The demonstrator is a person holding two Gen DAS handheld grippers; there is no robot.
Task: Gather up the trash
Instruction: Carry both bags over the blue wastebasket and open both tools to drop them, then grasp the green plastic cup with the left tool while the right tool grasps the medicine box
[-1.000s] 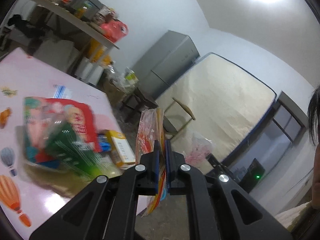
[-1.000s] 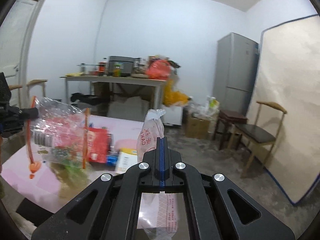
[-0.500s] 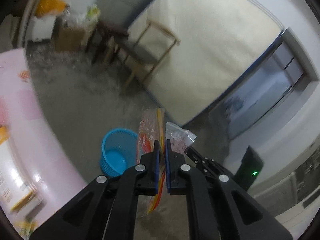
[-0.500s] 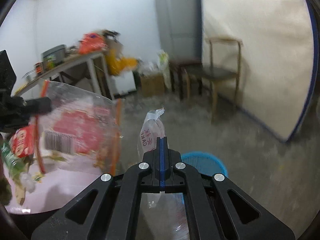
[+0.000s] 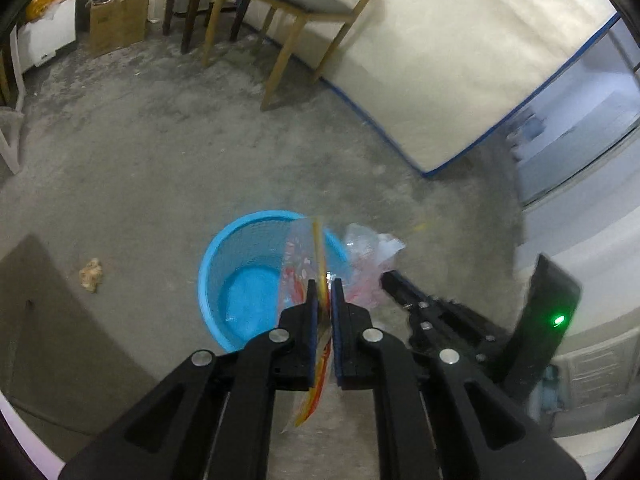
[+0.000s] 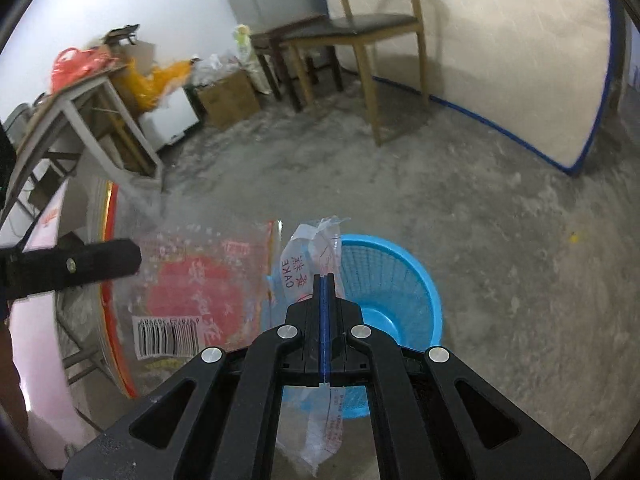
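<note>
Left gripper [image 5: 324,292]: I am pinching a clear snack bag with red and orange print [image 5: 304,264] between my fingers; the jaws are closed down to a thin gap, with the film passing through it edge-on.
Snack bag, from my right side: it is hanging flat, barcode label [image 6: 166,338] facing me, well to the left of my right fingers, with the left gripper's black finger [image 6: 72,266] reaching in from the left.
Right gripper [image 6: 325,280]: I am clamping a small clear cake wrapper [image 6: 310,252]; the jaws are pressed fully together, and the wrapper is sticking up past the tips and trailing down beneath them.
Blue basket [image 6: 416,276]: it is standing on the concrete floor [image 5: 160,152] directly beyond and below both sets of fingertips; both wrappers are hovering over its rim.
Crumpled scrap [image 5: 91,275]: it is lying on the floor far to the left of my left fingers, apart from the basket.
Wooden chair [image 5: 288,4]: it is standing far ahead against a mattress [image 5: 472,56].
</note>
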